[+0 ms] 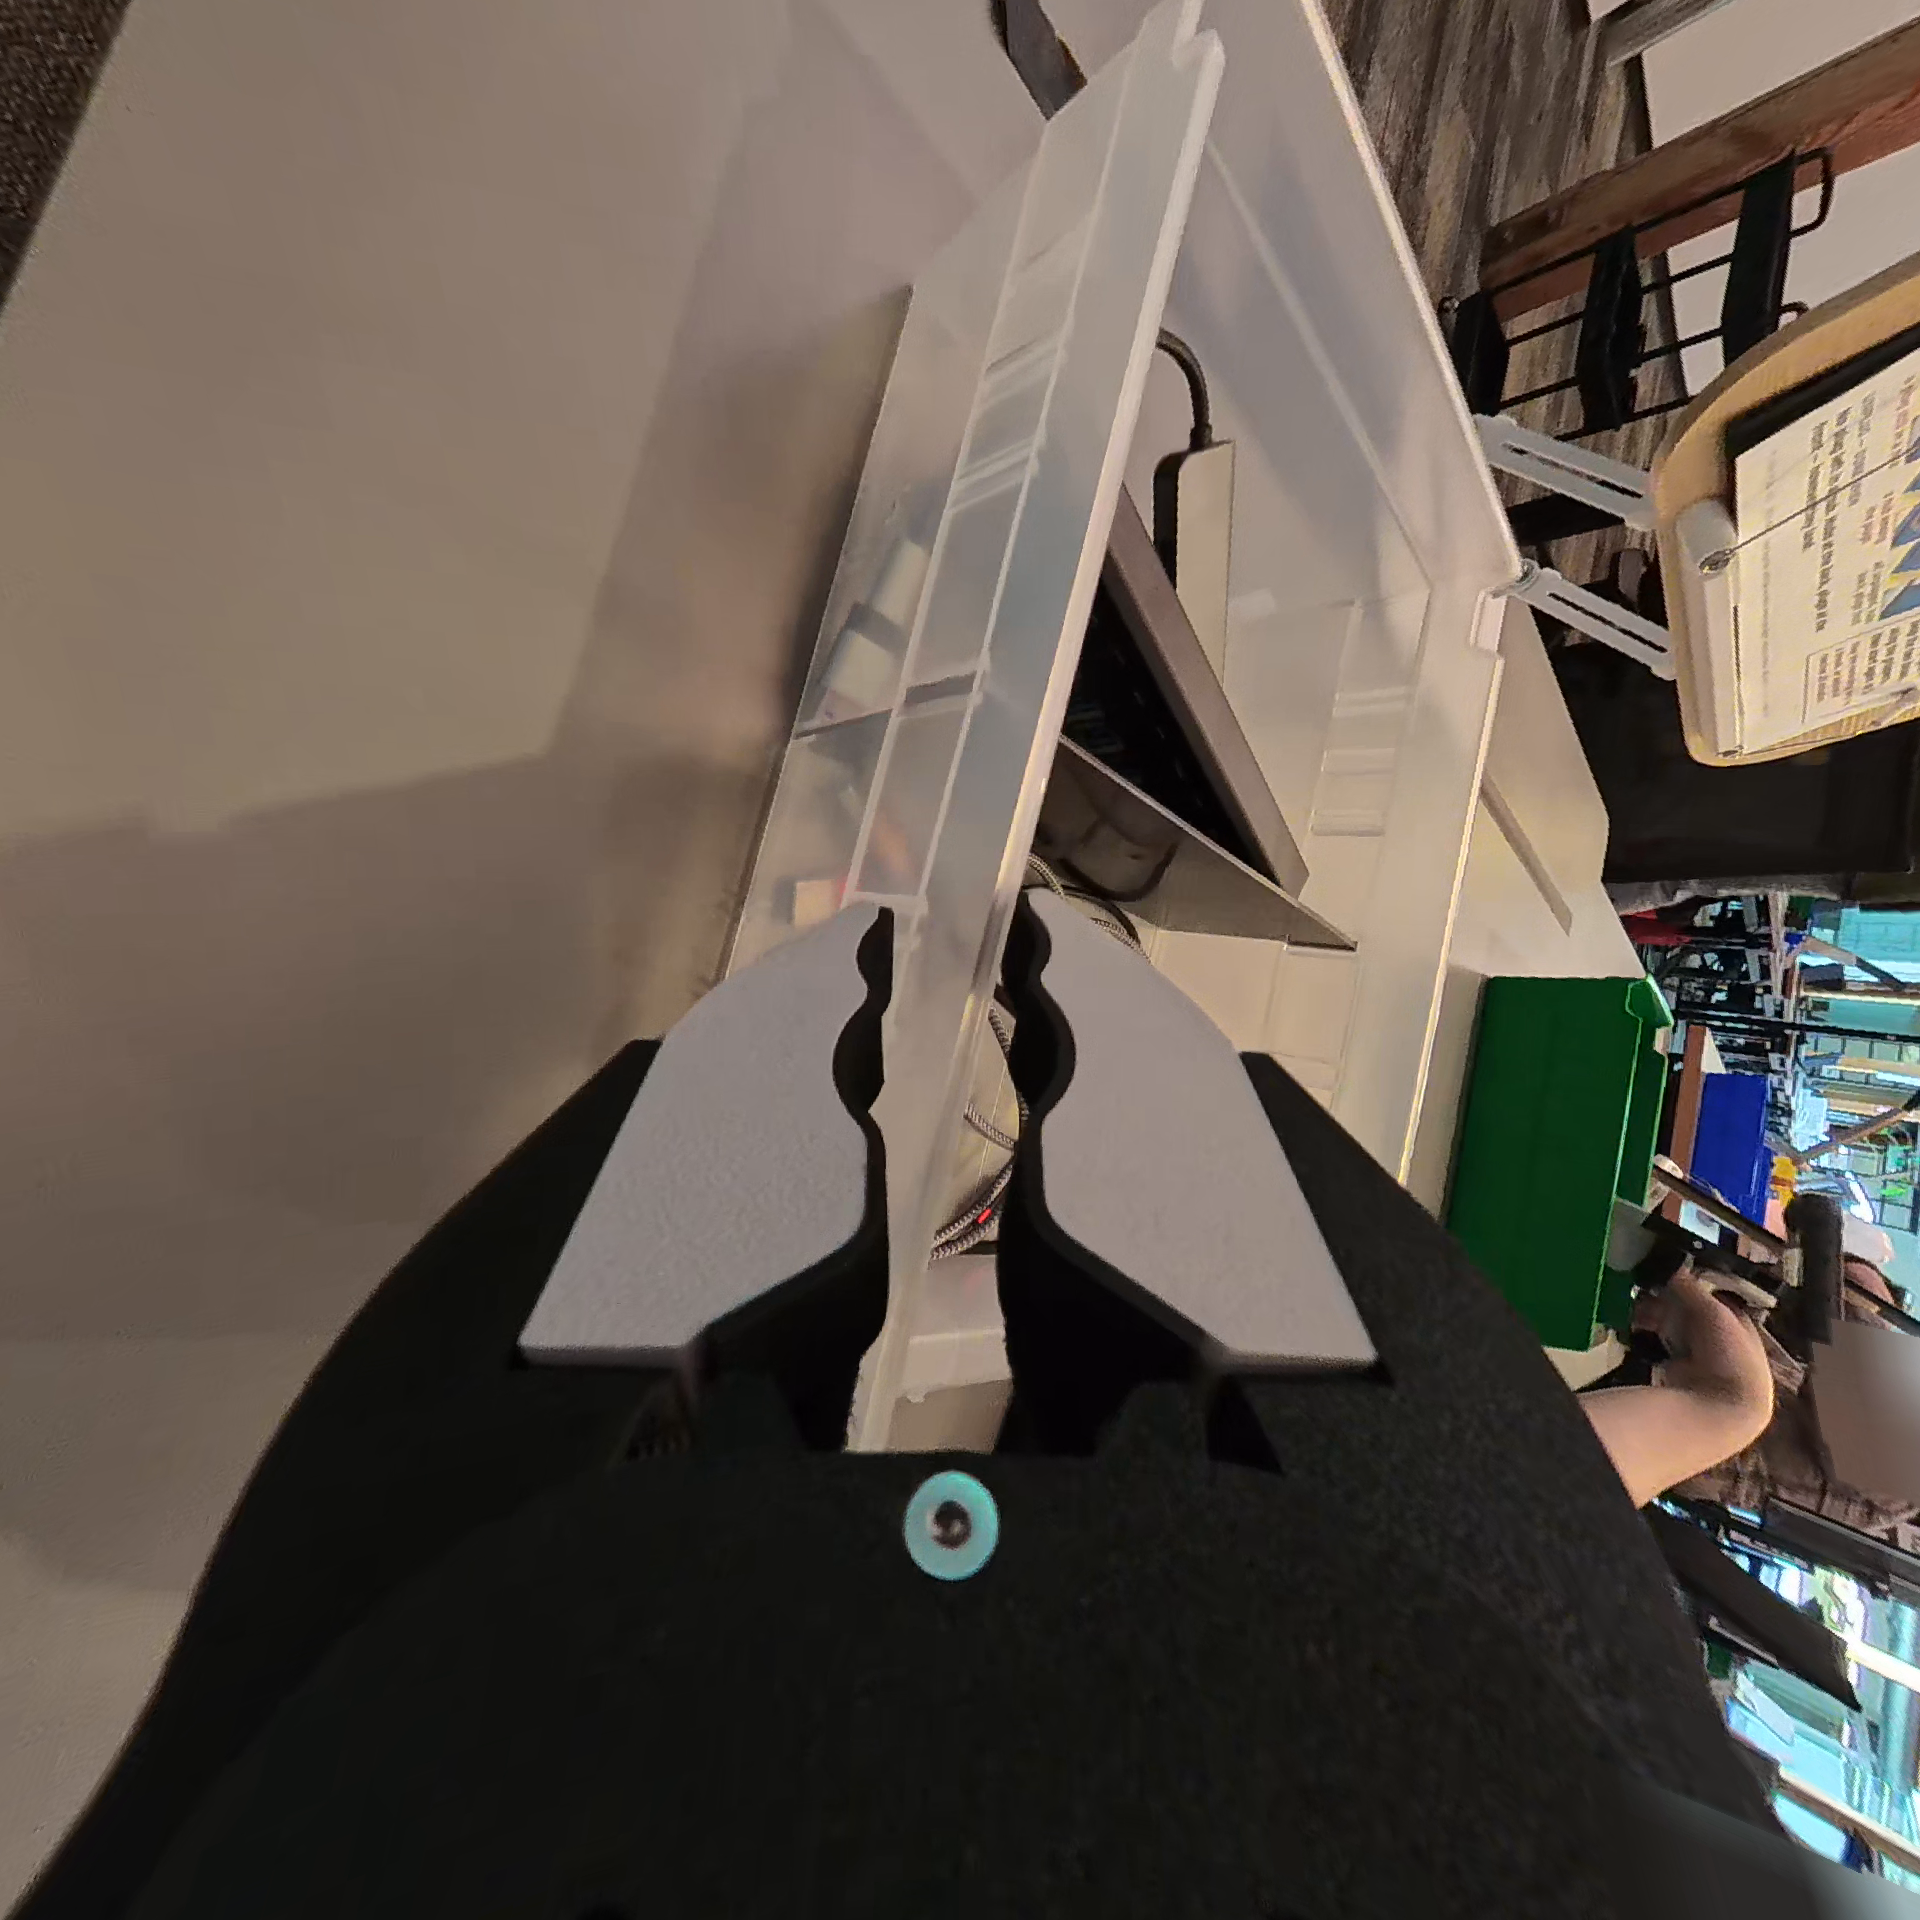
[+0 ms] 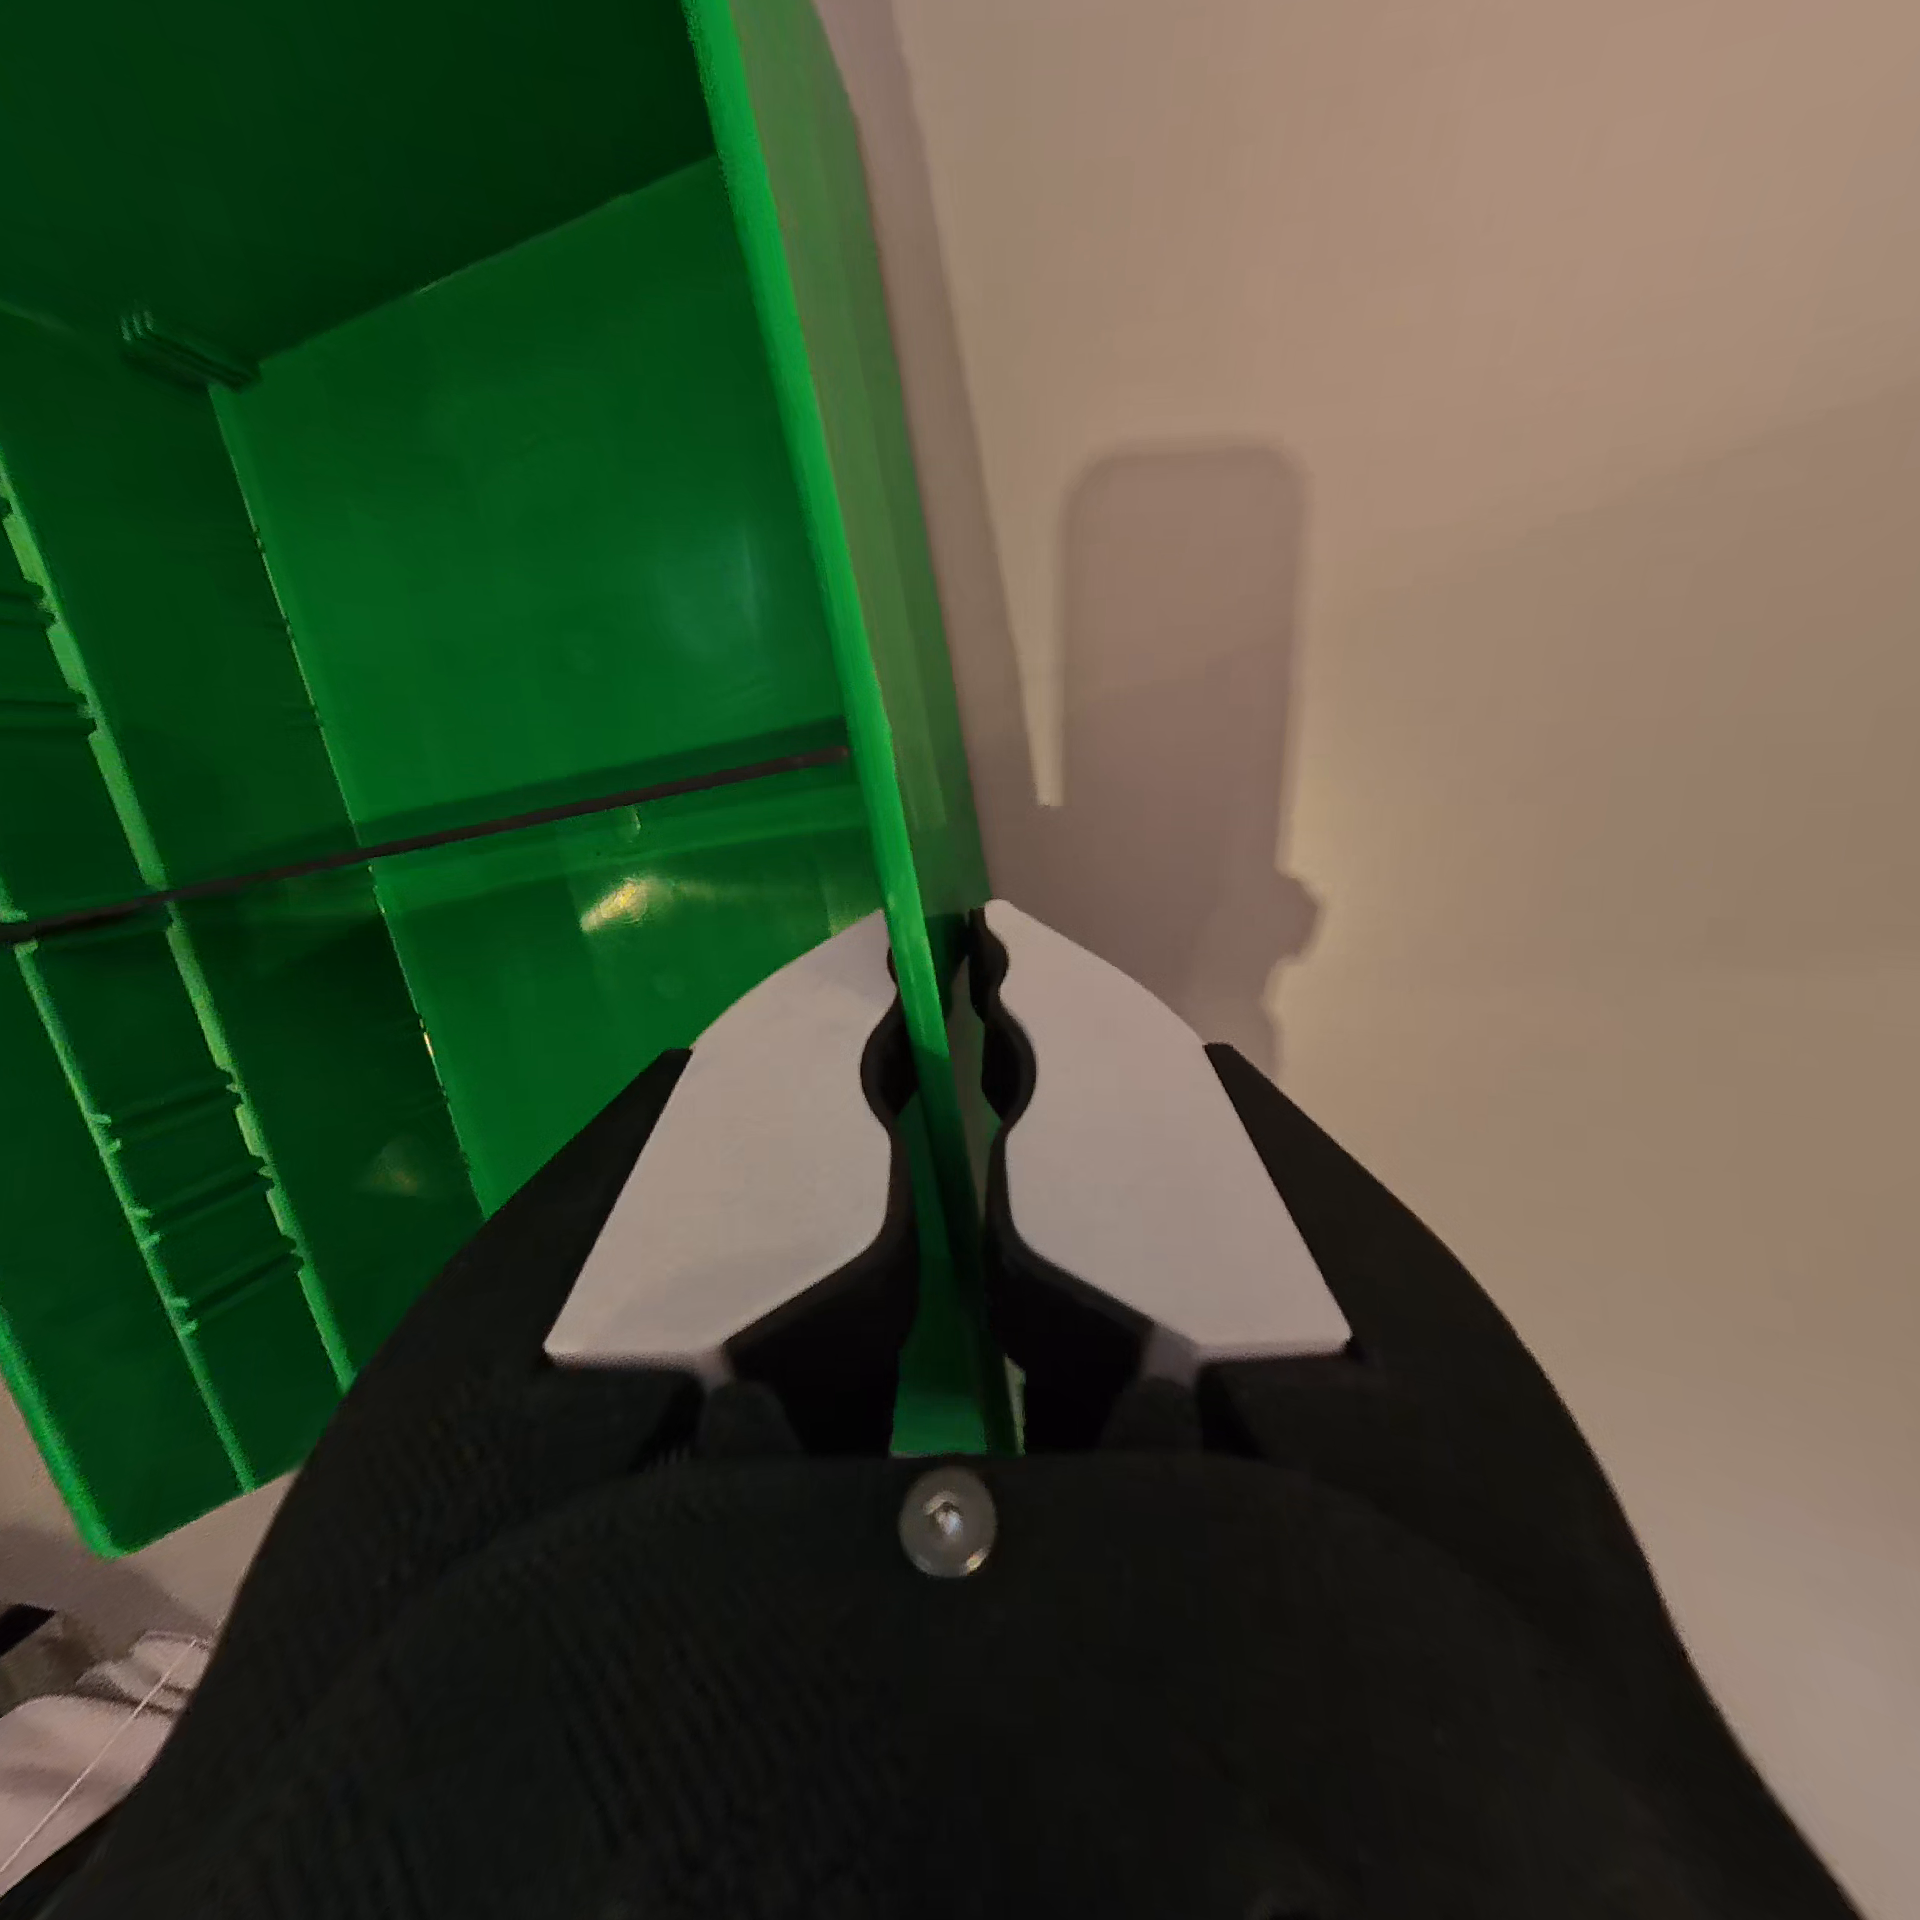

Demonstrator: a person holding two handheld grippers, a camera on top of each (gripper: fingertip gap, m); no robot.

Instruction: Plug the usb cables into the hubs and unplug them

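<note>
while the left tool (image 1: 951, 1039) straddles the rim of a translucent bin (image 1: 1039, 499), its jaws sit loosely about the wall, so i cannot tell if it grips. a braided usb cable (image 1: 977, 1195) lies inside just behind, with a grey hub (image 1: 1195, 520) farther in. the right tool (image 2: 940, 1029) is clenched on the wall of a green bin (image 2: 540, 582) on the white surface (image 2: 1507, 416).

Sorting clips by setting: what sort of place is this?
Probably a shared workshop or lab: plastic storage bins on a white table, stocked shelves behind, and another person working nearby.
</note>
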